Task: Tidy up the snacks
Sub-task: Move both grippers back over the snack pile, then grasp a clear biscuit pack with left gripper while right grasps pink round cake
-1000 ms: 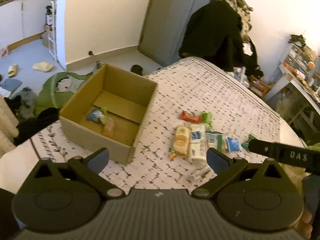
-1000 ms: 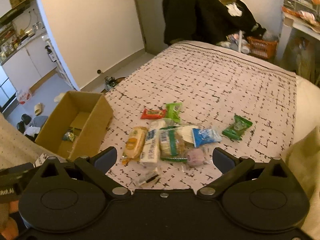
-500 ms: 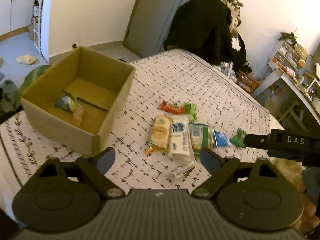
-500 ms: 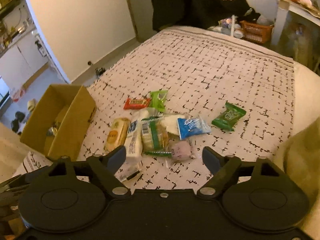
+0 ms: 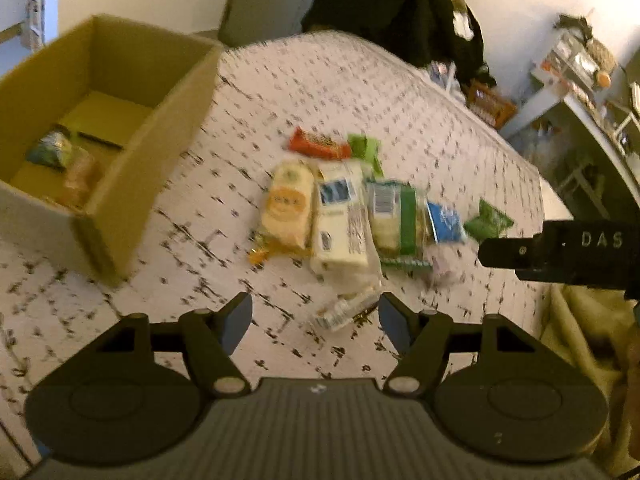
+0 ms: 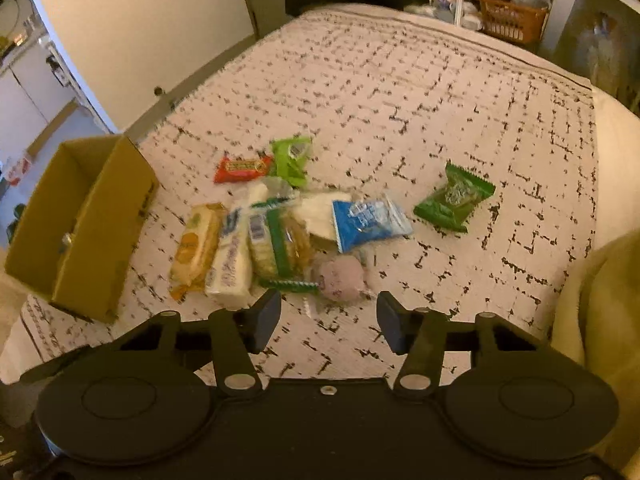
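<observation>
The snacks (image 6: 280, 224) lie in a loose heap on the patterned bed (image 6: 420, 92), just right of the box (image 5: 132, 148). In the heap, side by side and touching, are a yellow pack (image 6: 196, 244), a white pack (image 6: 232, 260), and a green-striped pack (image 6: 276, 244); a blue pack (image 6: 368, 218) lies to their right, a pale purple pack (image 6: 340, 276) at the near edge. A red bar (image 6: 242, 166) and a light green pack (image 6: 292, 156) sit at the far side, touching each other. A dark green pack (image 6: 454, 196) lies apart to the right. A clear wrapper (image 5: 344, 310) lies nearest the left camera. The box, open at the top, holds 2 packs (image 5: 60, 160) in its near corner.

Compared with 1 second ago, the heap and box fill more of both views, and both pictures are blurred by motion. The left tongs (image 5: 315, 322) have just been closing and now stand at a medium gap above the clear wrapper, nothing pressed between the pads. The right tongs (image 6: 328, 320) have also just been closing, to a narrower gap, hovering near the purple pack and holding nothing. The right tool shows as a black bar at the right edge of the left view.
</observation>
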Motion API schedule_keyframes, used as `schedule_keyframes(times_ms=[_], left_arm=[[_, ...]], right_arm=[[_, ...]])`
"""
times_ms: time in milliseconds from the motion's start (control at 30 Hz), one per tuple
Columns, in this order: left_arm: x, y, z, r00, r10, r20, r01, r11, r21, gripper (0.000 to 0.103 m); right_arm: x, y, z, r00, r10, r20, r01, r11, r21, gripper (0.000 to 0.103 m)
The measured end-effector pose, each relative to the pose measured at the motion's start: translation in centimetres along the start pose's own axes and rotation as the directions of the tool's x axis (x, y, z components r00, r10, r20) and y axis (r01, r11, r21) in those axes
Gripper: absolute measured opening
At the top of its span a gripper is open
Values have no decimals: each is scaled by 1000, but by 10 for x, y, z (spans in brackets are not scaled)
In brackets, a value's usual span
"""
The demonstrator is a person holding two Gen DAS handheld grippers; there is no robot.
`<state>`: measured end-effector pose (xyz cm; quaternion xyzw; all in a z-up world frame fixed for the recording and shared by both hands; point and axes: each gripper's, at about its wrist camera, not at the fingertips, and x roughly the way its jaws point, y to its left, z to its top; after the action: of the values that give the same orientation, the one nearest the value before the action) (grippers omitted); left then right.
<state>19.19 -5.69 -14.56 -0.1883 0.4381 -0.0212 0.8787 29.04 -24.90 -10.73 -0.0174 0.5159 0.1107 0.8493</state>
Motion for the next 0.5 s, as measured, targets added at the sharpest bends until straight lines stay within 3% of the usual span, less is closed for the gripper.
schedule_keyframes(times_ms=[200,500], left_arm=[[36,1,-2,997,9,-73,-8,1000,12,69],[49,-12,0,999,-18,-41,22,994,105,70]], right_arm=[[26,-5,3,999,-19,-50,18,1000,-21,53],[53,0,7,995,-59,-85,50,994,-99,53]])
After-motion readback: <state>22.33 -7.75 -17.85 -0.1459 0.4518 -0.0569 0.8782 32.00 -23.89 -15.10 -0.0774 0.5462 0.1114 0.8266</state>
